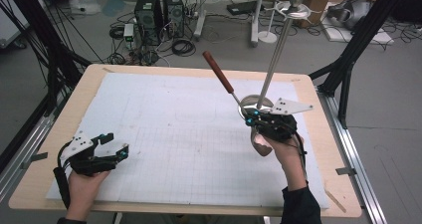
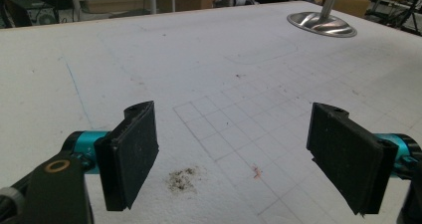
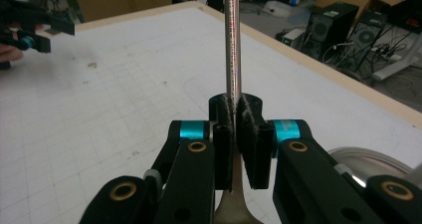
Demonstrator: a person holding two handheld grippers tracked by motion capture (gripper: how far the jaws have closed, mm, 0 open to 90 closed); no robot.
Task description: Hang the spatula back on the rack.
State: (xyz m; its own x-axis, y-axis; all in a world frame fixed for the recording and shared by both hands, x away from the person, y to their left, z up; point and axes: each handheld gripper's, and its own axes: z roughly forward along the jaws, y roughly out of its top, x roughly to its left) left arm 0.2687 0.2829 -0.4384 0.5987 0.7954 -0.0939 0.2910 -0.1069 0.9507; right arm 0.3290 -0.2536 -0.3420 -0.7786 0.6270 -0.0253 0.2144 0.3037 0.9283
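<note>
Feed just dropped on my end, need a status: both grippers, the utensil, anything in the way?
Right gripper shut on utensil's metal shaft, red handle up. Left gripper open, empty, over the mat. Metal stand close beside the right gripper.

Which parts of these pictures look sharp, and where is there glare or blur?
Left gripper view: open gripper pads sharp, the steel base glares. Right gripper view: the clamped metal shaft is streaked with reflections, background soft. High view: evenly lit, slightly soft.
</note>
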